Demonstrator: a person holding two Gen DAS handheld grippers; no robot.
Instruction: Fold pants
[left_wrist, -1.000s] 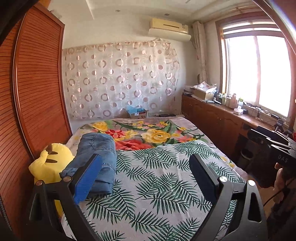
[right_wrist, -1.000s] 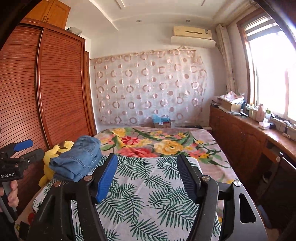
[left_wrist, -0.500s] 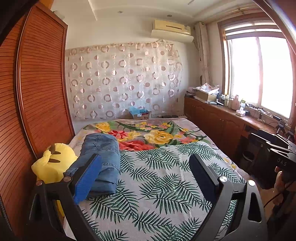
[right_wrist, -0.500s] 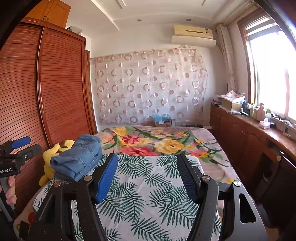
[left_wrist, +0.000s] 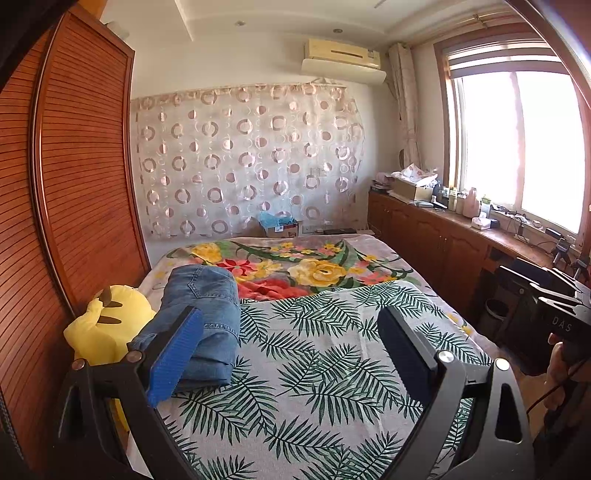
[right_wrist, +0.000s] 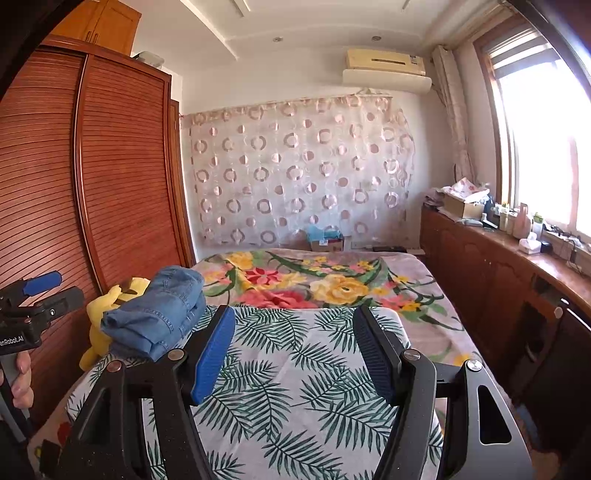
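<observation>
The blue denim pants (left_wrist: 201, 317) lie folded in a thick bundle at the left side of the bed, on the palm-leaf sheet (left_wrist: 314, 369); they also show in the right wrist view (right_wrist: 159, 314). My left gripper (left_wrist: 291, 343) is open and empty, held above the bed's near end, with the pants just behind its left finger. My right gripper (right_wrist: 295, 343) is open and empty, to the right of the pants and apart from them. The left gripper also shows in the right wrist view (right_wrist: 33, 299) at the far left edge.
A yellow plush toy (left_wrist: 107, 325) sits between the pants and the wooden wardrobe (left_wrist: 55, 221) on the left. A floral blanket (left_wrist: 295, 266) covers the bed's far half. Wooden cabinets (left_wrist: 443, 251) with clutter run along the right under the window.
Both grippers have drawn back and tilted up slightly, so the bed sits a little lower in view. The pants have not moved. Both grippers stay open.
</observation>
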